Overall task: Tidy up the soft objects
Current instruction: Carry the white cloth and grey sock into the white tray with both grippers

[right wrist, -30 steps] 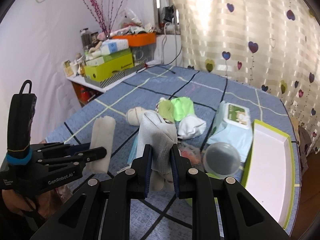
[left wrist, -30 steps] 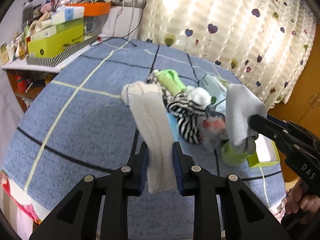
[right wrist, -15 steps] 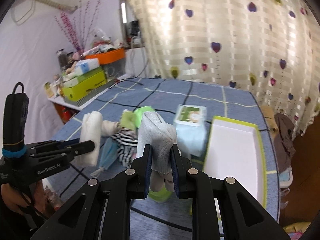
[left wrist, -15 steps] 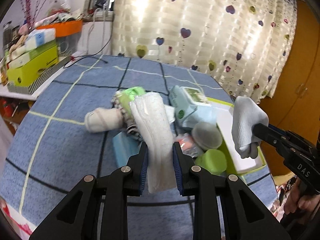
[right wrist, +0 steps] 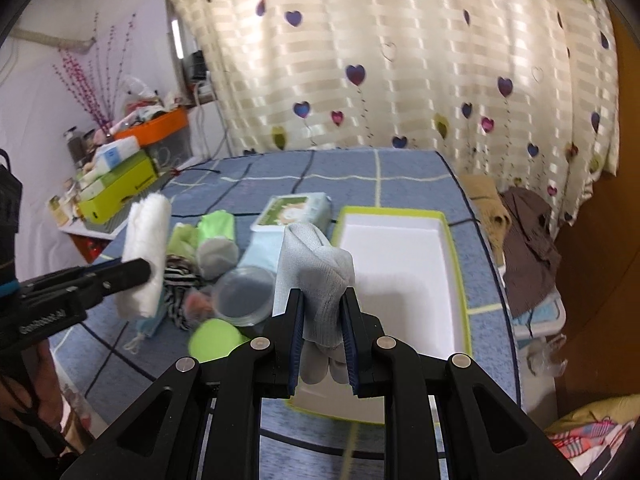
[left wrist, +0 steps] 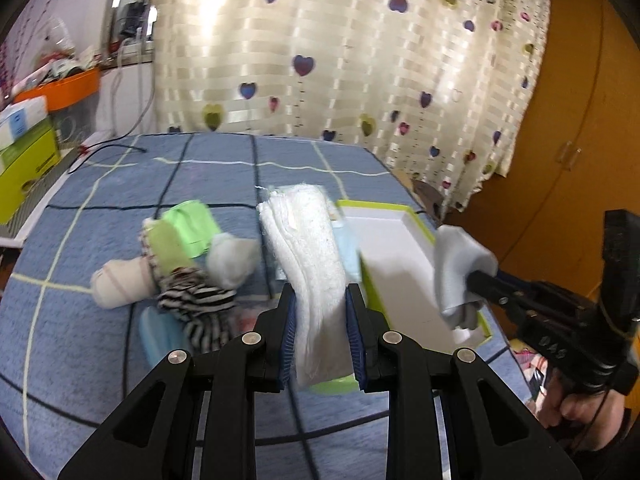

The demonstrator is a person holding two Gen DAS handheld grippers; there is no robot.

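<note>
light: backlit curtain [left wrist: 340, 60] glare | blur: slight motion | edges: fisheye vignette

Two grippers are showing: the left gripper [left wrist: 322, 330] and the right gripper [right wrist: 322, 334], each gripping one soft item, a white folded towel [left wrist: 308, 264] and a grey sock [right wrist: 316, 276]. One white tray with a green rim [right wrist: 400, 264] is lying on the blue bed [right wrist: 400, 168]. One wet-wipe pack [right wrist: 292, 210], one striped sock [left wrist: 200, 304], one clear round lid [right wrist: 244, 292] and one blue face mask [right wrist: 146, 326] are lying beside it.
</note>
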